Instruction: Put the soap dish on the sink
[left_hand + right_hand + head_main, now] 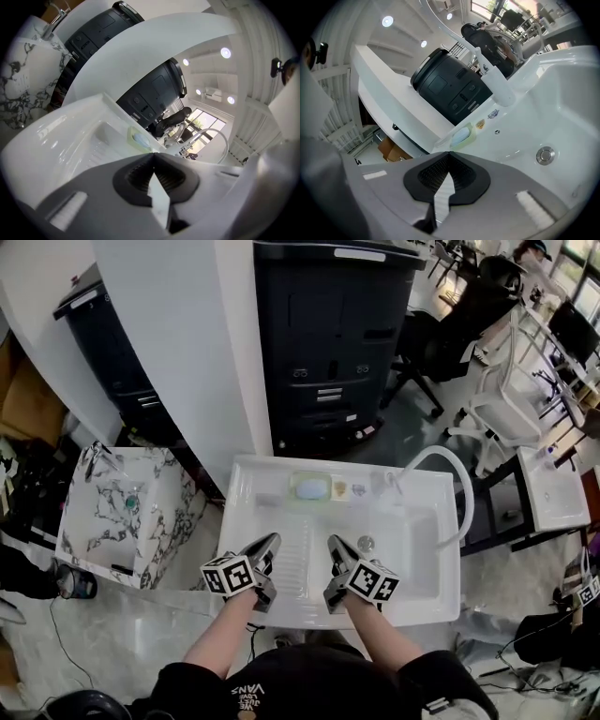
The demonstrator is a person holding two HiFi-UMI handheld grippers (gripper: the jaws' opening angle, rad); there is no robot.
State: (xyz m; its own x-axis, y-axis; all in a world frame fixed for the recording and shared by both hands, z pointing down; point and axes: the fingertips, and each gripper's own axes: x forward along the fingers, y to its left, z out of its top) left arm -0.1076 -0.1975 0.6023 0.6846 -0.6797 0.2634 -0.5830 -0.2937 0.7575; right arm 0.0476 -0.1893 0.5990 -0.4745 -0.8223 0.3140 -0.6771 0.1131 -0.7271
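- Office floor and a tall black cabinet (333, 343) are seen behind a white sink (427, 606), with a second, marble-patterned sink (173, 512) set to its left.
- At the back ledge of the white sink, a pale green soap dish (310, 487) is seen lying flat, with a light blue bar of soap in it.
- The dish is placed left of the curved white tap (439, 453) and just behind the ribbed draining board (292, 563); two small stickers (340, 488) are stuck beside it.
- A round drain (366, 543) is seen in the basin on the right.
- The left gripper (270, 545) is held over the front of the draining board, its jaws pressed together with nothing between them.
- The right gripper (336, 546) is held beside it, near the drain, its jaws likewise closed and empty.
- Both grippers are pointed toward the back ledge and are kept well apart from the dish.
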